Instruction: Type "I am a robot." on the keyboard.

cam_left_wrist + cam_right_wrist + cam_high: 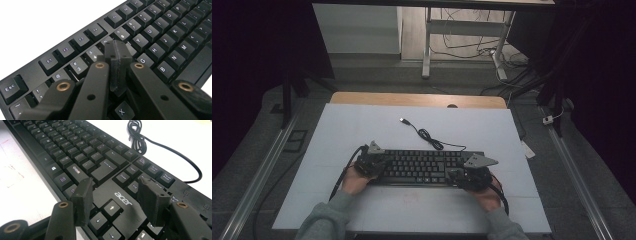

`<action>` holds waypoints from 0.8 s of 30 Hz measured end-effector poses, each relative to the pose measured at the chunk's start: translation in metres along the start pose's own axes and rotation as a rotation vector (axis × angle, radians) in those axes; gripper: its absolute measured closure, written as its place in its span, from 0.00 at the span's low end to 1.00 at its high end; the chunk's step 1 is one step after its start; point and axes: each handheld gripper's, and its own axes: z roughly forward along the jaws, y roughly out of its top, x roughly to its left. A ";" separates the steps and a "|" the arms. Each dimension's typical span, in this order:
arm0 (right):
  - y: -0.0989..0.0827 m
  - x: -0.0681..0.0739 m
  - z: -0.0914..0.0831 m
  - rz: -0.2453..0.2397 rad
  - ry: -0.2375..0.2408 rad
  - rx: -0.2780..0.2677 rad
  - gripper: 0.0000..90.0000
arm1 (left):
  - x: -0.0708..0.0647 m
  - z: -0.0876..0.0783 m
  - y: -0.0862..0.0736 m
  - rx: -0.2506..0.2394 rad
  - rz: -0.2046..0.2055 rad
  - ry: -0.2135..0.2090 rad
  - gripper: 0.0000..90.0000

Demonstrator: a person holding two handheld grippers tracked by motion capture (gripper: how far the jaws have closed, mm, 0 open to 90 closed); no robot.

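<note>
Black keyboard (422, 166) lies under both hands: left gripper (117, 53) fingers clenched empty, right gripper (113, 195) fingers spread apart.

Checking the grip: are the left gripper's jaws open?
No, the left gripper has its pads pressed together above the keyboard.

Keyboard on white table surface, one gripper at each end

A black keyboard (422, 167) is laid flat on the white table (362, 130). The left gripper (371, 164) is positioned over its left end and the right gripper (468, 176) over its right end. The keyboard cable (428, 135) is coiled just behind it, the USB plug (403, 120) pointed away.
</note>
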 end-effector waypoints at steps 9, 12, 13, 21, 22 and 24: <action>0.000 -0.001 -0.001 0.003 -0.001 -0.007 0.51 | 0.001 -0.011 0.000 -0.045 0.004 0.010 0.99; 0.000 -0.001 -0.002 0.000 -0.001 -0.007 0.51 | 0.003 -0.017 0.000 -0.056 -0.006 0.004 0.98; 0.000 -0.001 -0.002 0.000 0.000 -0.007 0.51 | 0.004 -0.019 -0.001 -0.061 -0.009 0.003 0.97; 0.001 0.000 -0.002 -0.001 0.004 -0.012 0.51 | 0.009 -0.034 -0.004 -0.096 -0.035 0.006 0.67; 0.001 0.000 -0.002 -0.001 0.005 -0.011 0.51 | 0.010 -0.035 -0.004 -0.099 -0.040 0.007 0.64; 0.001 0.000 -0.001 -0.002 0.006 -0.009 0.51 | 0.011 -0.037 -0.004 -0.105 -0.050 0.005 0.60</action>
